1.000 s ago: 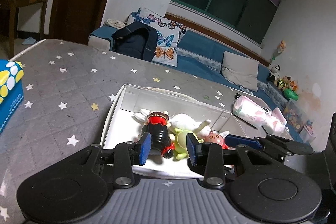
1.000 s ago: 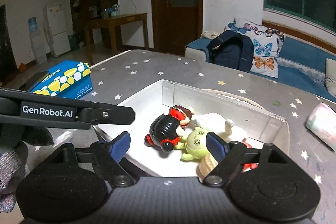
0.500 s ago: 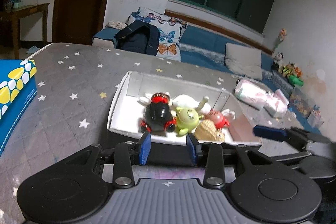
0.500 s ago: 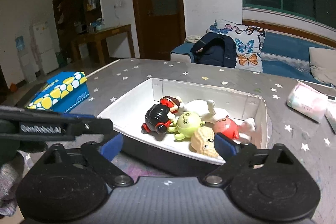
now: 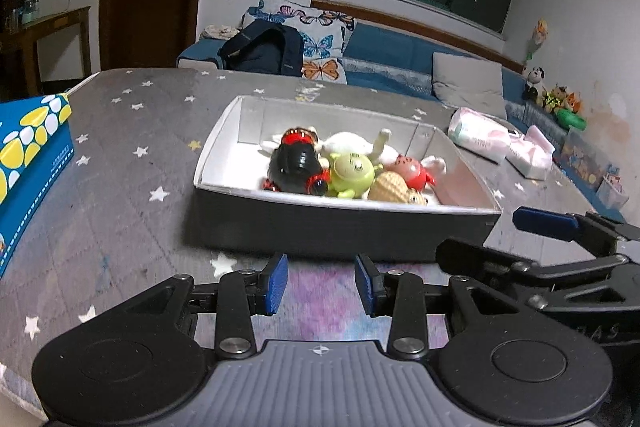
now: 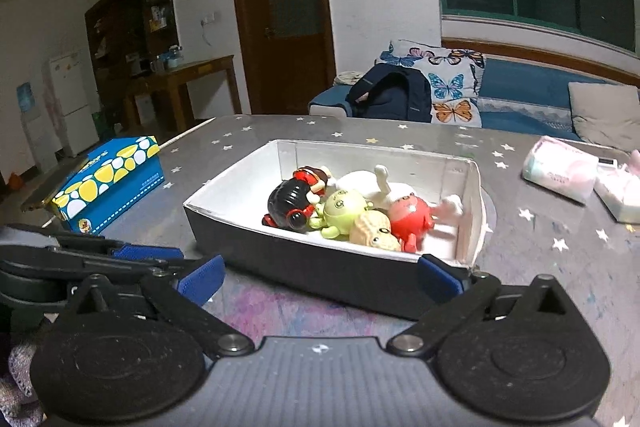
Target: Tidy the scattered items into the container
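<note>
Sitting at twelve o'clock on the starry table (image 5: 120, 187), the container (image 6: 312, 267) gathers every toy: black figure (image 6: 288, 205), green figure (image 6: 340, 209), red one (image 6: 410, 219), peanut (image 6: 372, 229). Left gripper (image 5: 321, 282) stands slightly parted and empty, right gripper (image 6: 320, 273) wide apart at six o'clock, apparently finished.

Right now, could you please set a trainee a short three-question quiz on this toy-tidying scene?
1. True or false: the left hand-held gripper holds a toy.
2. Which toy in the box lies between the black doll and the red toy? A) green toy B) blue car C) yellow duck
3. Fill in: the blue tissue box stands ____ the box.

Key:
1. False; both it and the right hand-held gripper are open and hold nothing.
2. A, the green toy.
3. Outside, apart from it.
</note>
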`<state>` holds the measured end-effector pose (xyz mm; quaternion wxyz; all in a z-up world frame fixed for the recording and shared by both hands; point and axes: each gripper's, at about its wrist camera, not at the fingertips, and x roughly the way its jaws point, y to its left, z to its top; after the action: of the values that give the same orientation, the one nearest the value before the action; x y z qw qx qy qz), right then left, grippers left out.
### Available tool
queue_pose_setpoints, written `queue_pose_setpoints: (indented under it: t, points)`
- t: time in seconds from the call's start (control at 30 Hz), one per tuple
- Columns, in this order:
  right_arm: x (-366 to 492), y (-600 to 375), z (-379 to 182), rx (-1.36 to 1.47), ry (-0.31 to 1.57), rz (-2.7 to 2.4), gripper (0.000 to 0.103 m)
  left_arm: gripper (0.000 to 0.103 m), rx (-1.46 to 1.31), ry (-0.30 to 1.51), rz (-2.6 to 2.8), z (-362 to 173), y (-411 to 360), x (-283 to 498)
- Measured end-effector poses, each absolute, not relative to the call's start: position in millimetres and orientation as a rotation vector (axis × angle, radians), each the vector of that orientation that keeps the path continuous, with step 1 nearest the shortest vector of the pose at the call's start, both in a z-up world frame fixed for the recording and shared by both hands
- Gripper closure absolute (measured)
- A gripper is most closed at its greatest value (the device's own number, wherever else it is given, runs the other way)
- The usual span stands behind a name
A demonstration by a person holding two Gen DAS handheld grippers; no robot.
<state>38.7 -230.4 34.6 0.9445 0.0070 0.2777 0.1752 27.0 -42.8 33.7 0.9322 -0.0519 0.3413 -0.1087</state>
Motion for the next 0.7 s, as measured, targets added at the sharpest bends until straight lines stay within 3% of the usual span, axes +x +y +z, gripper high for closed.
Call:
queue_pose_setpoints:
  t: [0.53,0.7]
  points:
    - [20,-234,20,-0.002,0.574,0.293,0.0,0.065,-0.089,0.725,-0.221,19,-48,9]
    - [15,-235,20,0.005,0.565,0.29,0.0,0.071,-0.104,0.712,-0.226,18,-48,5]
